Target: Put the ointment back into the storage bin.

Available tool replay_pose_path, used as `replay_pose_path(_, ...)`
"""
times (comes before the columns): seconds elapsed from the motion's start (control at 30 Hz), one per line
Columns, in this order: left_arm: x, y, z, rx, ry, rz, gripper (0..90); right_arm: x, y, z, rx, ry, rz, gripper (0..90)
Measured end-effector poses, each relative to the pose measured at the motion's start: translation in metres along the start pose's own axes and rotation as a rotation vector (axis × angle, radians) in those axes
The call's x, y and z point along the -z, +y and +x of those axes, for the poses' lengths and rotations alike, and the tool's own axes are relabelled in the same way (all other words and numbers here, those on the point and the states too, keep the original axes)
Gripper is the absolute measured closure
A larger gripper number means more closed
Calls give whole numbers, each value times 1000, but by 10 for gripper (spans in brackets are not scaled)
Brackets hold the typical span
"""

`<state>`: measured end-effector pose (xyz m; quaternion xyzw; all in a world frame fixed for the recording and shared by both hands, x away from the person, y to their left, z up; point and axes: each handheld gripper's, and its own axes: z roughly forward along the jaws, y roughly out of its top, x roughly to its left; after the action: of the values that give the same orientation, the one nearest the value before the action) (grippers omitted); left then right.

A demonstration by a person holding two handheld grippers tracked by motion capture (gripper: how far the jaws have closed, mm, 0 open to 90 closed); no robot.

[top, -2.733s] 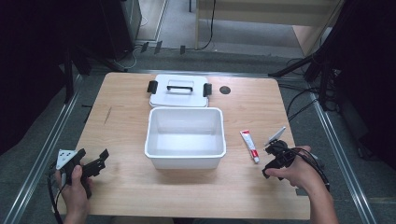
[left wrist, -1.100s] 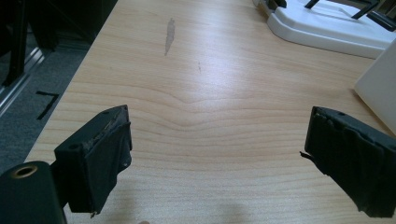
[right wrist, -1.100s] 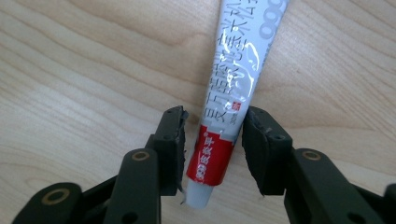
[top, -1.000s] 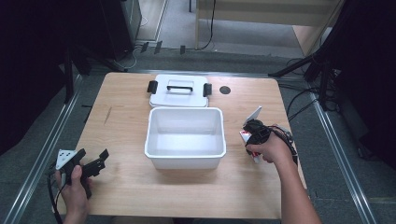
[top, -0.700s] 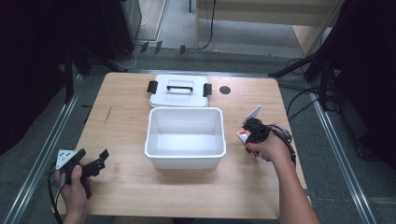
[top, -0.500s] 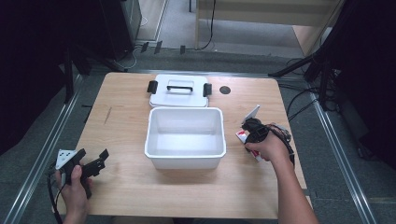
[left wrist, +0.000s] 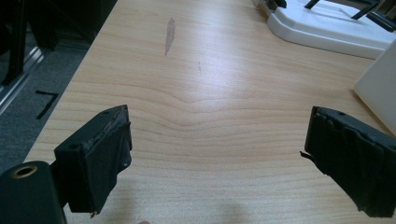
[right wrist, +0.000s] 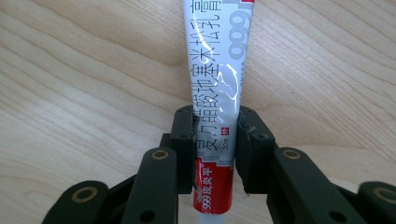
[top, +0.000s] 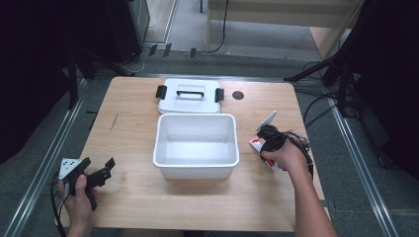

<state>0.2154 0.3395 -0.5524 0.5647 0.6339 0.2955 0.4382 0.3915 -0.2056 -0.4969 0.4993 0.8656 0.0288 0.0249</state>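
My right gripper (right wrist: 215, 140) is clamped on the tube (right wrist: 216, 84), jaws pressing its two sides near the red end; the tube lies flat on the table (top: 128, 123), just right of the white bin (top: 196, 145); in the right gripper view its long axis runs straight away from me, red end nearest, silver body pointing away; my left gripper (left wrist: 215, 154) rests at the near left corner, jaws wide apart over bare wood; the lid (top: 190, 96) sits behind the bin.

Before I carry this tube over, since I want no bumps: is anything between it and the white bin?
Nothing visible: only bare table lies between the tube, clamped in the right claw, and the open white bin.
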Motion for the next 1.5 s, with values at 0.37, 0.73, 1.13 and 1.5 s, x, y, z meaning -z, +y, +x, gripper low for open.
replay_pose_path(0.37,0,0,0,3,-2,5,79,30,-1,-1,-9,1,-17,720)
replay_pose_path(0.73,0,0,0,7,-4,6,80,65,3,1,-7,2,-52,720)
replay_pose_path(1.13,0,0,1,7,-7,9,80,102,12,9,17,3,-93,721)
replay_pose_path(1.5,-1,1,1,3,-5,12,79,131,24,26,60,12,-127,720)
